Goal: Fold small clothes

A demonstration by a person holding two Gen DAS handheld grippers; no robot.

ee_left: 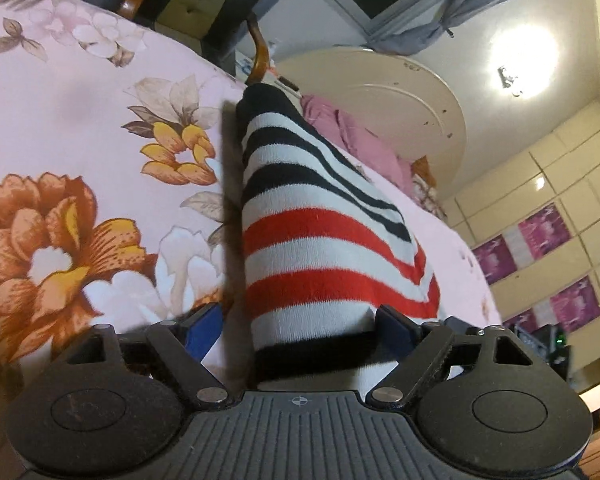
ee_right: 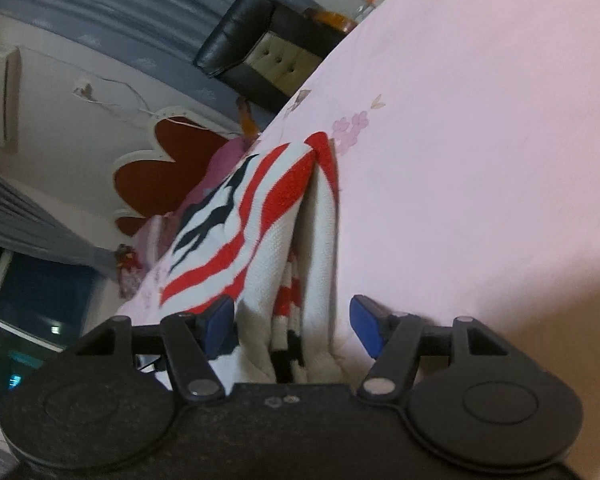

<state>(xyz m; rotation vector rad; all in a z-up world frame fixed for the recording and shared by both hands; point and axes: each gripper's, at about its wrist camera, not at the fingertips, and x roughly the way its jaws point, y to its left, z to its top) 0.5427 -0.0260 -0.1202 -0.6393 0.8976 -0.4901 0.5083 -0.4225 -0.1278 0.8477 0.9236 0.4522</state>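
a: we begin with the widest surface, the pink floral bedsheet (ee_left: 80,152), which serves as our folding ground.

b: on it we see the striped garment (ee_left: 320,232), banded black, white and red, raised off the sheet in a ridge and running between the fingers of both tools.

a: the left gripper (ee_left: 300,324) has its blue pads apart; the cloth fills most of the gap, one pad against it, the other clear, so we judge this no clamp.

b: the right gripper (ee_right: 292,320) likewise stands with fingers (ee_right: 220,320) spread, bunched layers lying loose between them.

a: we judge both tools straddle the fold so as to carry or press its edge evenly; a release or a fresh pinch, we cannot tell.
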